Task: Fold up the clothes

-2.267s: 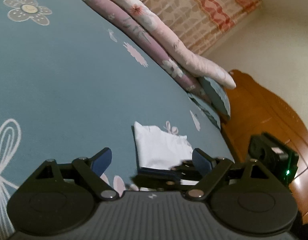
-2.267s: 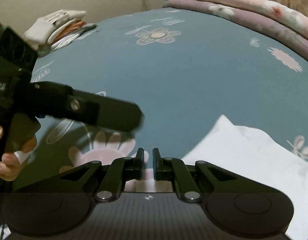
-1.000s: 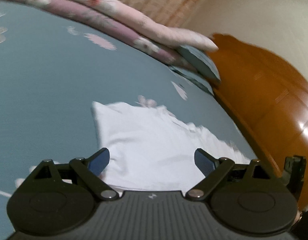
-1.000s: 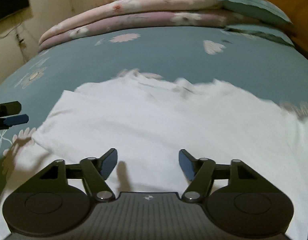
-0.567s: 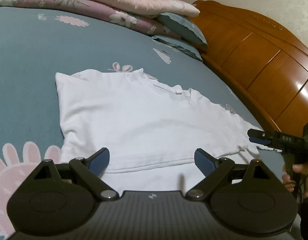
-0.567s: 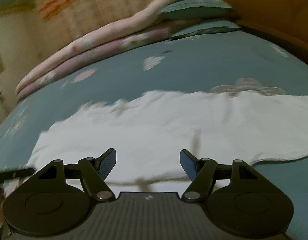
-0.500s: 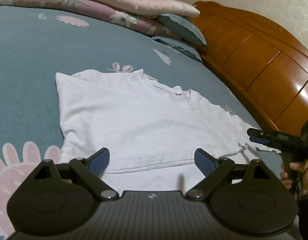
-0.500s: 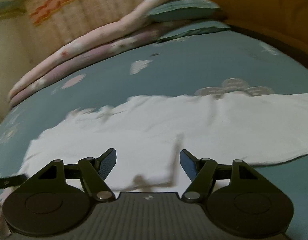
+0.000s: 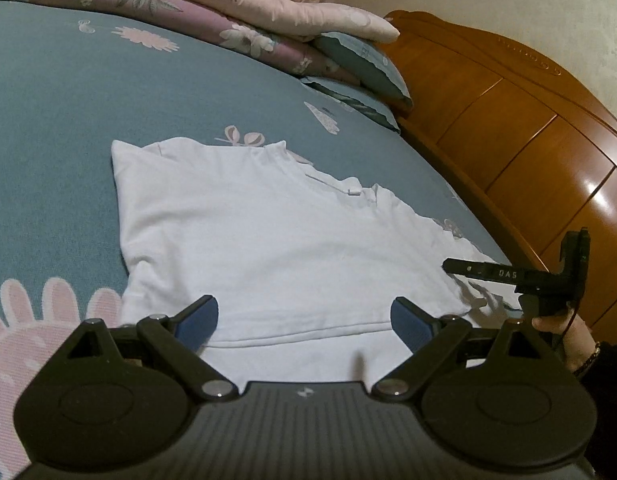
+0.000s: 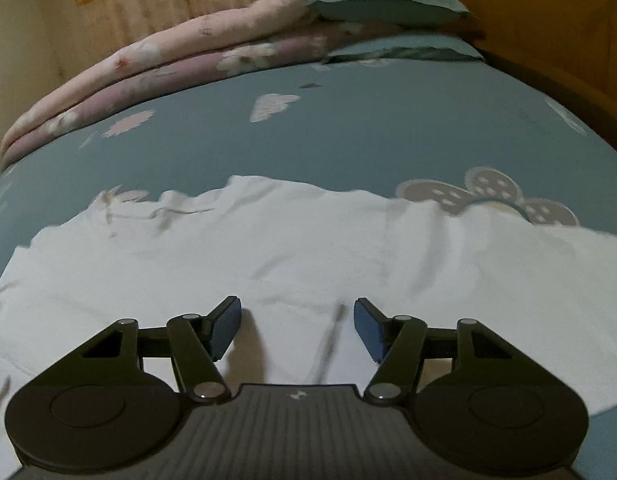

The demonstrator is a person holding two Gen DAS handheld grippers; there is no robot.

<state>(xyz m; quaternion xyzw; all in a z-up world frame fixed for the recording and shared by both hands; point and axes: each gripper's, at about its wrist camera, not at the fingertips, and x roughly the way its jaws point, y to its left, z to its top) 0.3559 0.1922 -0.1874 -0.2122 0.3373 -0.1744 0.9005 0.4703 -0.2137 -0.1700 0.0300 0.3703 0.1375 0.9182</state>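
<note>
We hold the left gripper (image 9: pixel 304 316) and right gripper (image 10: pixel 297 325) wide apart, empty, over the near hem of the white shirt (image 9: pixel 268 240) spread crosswise on the bedsheet (image 9: pixel 48 120).

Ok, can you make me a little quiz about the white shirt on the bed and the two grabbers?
1. True or false: the left gripper is shut on the white shirt.
2. What lies under the shirt?
   A. a wooden floor
   B. a blue flowered bedsheet
   C. a table
3. Fill in: the right gripper has its jaws ____.

Key: 1 false; 2 B; 3 open.
</note>
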